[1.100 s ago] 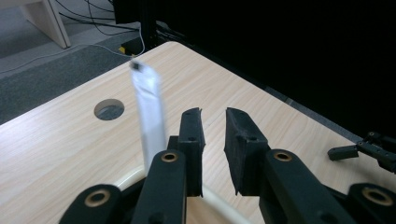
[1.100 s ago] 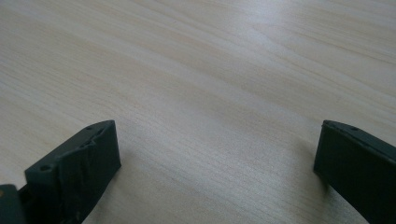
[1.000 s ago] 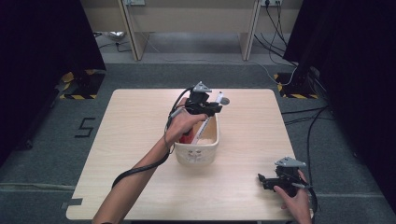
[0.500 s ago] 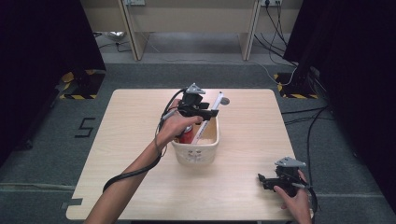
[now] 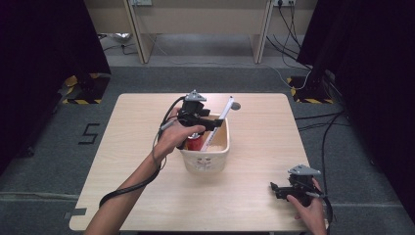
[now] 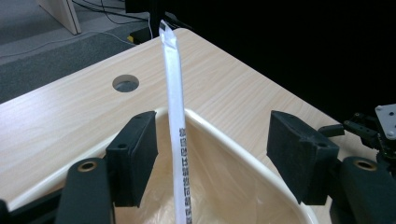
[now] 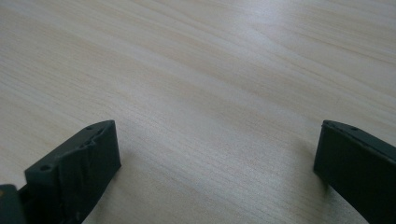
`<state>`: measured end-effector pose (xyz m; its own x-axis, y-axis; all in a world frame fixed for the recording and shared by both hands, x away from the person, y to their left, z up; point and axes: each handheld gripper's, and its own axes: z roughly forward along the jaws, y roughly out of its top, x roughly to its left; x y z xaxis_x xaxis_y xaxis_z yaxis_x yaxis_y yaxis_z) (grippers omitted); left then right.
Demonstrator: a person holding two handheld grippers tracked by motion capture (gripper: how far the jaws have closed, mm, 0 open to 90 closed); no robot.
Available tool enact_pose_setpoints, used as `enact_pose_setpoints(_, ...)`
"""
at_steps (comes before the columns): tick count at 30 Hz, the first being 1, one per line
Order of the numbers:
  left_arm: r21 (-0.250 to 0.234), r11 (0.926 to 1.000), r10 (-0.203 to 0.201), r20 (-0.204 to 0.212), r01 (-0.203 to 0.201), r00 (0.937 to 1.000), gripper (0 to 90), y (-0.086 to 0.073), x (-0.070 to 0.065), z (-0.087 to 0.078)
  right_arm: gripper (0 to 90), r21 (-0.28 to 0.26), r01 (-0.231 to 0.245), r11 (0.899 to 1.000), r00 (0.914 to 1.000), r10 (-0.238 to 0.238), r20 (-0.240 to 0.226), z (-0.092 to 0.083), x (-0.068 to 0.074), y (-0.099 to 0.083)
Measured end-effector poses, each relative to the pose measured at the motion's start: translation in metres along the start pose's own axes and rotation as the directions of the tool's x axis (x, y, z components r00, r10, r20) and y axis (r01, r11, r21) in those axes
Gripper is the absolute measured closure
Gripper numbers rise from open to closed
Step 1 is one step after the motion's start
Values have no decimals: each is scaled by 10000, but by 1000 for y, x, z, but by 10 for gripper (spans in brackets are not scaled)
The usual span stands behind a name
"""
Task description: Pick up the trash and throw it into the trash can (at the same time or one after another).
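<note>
A cream basket (image 5: 205, 157) stands mid-table with a long white wrapped stick (image 5: 221, 120) leaning out over its far rim and a red item (image 5: 194, 143) inside. My left gripper (image 5: 214, 126) hovers over the basket's far-left rim. Its jaws have just been opening and now stand open. In the left gripper view (image 6: 212, 158) the stick (image 6: 176, 135) rises between the pads, close to the left pad (image 6: 135, 158) and not pressed by either. My right gripper (image 5: 280, 188) rests low near the table's front right, open over bare wood (image 7: 215, 168).
A round cable hole (image 5: 236, 105) lies in the tabletop just beyond the basket. A thin plastic liner (image 6: 224, 196) sits in the basket. The table's right edge (image 6: 280, 93) drops into dark space. Cables trail from both grippers.
The left gripper's jaws have opened and let go of the white stick, which stays leaning in the basket. The left hand has drawn back leftward and nearer. The right hand has kept still.
</note>
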<state>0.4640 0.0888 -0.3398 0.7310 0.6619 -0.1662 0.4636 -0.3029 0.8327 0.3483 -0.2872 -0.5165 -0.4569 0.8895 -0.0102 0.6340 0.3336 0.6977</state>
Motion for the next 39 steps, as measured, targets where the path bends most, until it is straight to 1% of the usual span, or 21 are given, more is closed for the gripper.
enact_pose_setpoints(5,26,10000,7,-21,-7,10000,314,-7,0,-8,6,-8,2,10000,10000,-2,17,0,0,0)
enact_pose_setpoints(9,-16,10000,-61,2,61,10000,309,-13,0,-14,6,-7,0,10000,10000,0,17,0,0,0)
enact_pose_setpoints(16,-29,10000,75,58,-75,10000,293,-26,-4,-28,6,-7,2,10000,10000,-2,16,0,0,0)
enact_pose_setpoints(20,-86,10000,34,32,-34,10000,290,-33,-3,-36,6,-7,3,10000,10000,-3,17,0,0,0)
enact_pose_setpoints(26,-94,9998,-173,-29,173,9998,286,-46,2,-44,6,-7,2,10000,10000,-2,17,0,0,0)
enact_pose_setpoints(28,-189,9996,-232,-46,231,9997,286,-50,3,-47,6,-7,-2,10000,10000,2,17,0,0,0)
enact_pose_setpoints(35,-278,9994,-198,-83,196,9998,284,-61,3,-57,6,-5,3,10000,10000,-3,17,0,0,0)
enact_pose_setpoints(39,-397,9988,-289,-81,286,9995,282,-68,3,-62,6,-7,3,10000,10000,-3,17,0,0,0)
